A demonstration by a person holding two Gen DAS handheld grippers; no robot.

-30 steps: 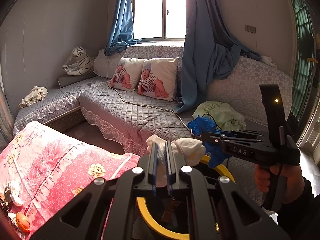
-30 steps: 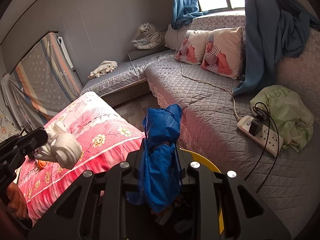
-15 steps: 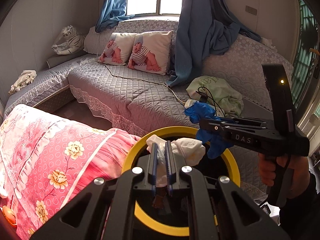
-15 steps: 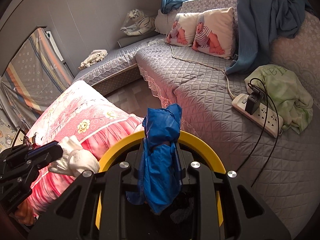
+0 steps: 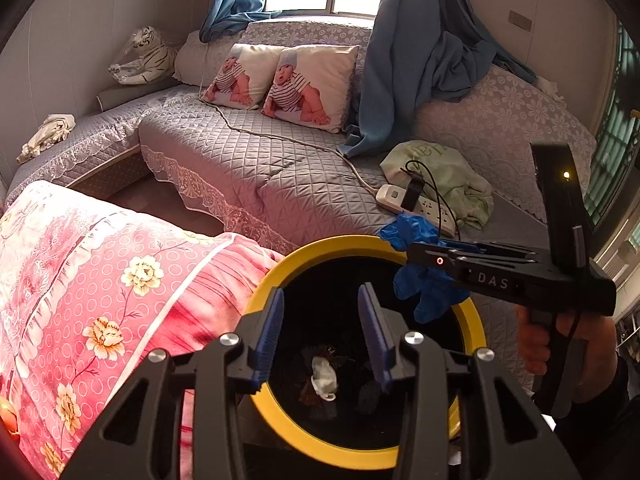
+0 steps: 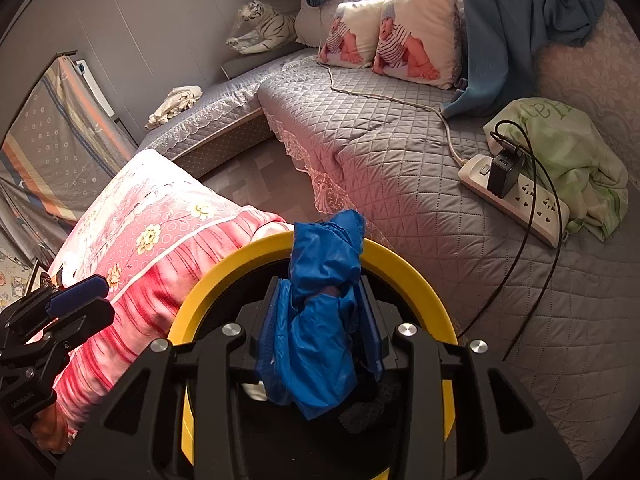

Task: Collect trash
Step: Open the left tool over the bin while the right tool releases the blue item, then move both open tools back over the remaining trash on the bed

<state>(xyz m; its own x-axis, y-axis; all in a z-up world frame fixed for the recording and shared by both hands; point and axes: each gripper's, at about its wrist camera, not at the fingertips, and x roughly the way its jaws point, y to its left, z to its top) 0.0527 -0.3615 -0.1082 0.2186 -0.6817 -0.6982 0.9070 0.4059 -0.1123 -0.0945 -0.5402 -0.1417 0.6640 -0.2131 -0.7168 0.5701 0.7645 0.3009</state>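
Note:
A yellow-rimmed trash bin (image 5: 304, 432) with a black liner stands below both grippers, between the pink bed and the grey sofa. My left gripper (image 5: 322, 334) is open and empty above the bin mouth. A crumpled white tissue (image 5: 323, 376) lies inside the bin. My right gripper (image 6: 320, 336) is shut on a crumpled blue plastic glove (image 6: 320, 320) and holds it over the bin rim (image 6: 400, 264). The glove also shows in the left wrist view (image 5: 420, 284), at the bin's far right edge.
A pink floral quilt (image 5: 80, 300) lies left of the bin. The grey quilted sofa (image 5: 280, 160) carries two baby-print pillows (image 5: 288, 80), a power strip (image 6: 516, 196) with cables, a green cloth (image 6: 568, 148) and a blue curtain (image 5: 420, 60).
My left gripper has opened and the white tissue has dropped into the bin. Both grippers have come lower over the bin. The right gripper still holds the blue glove.

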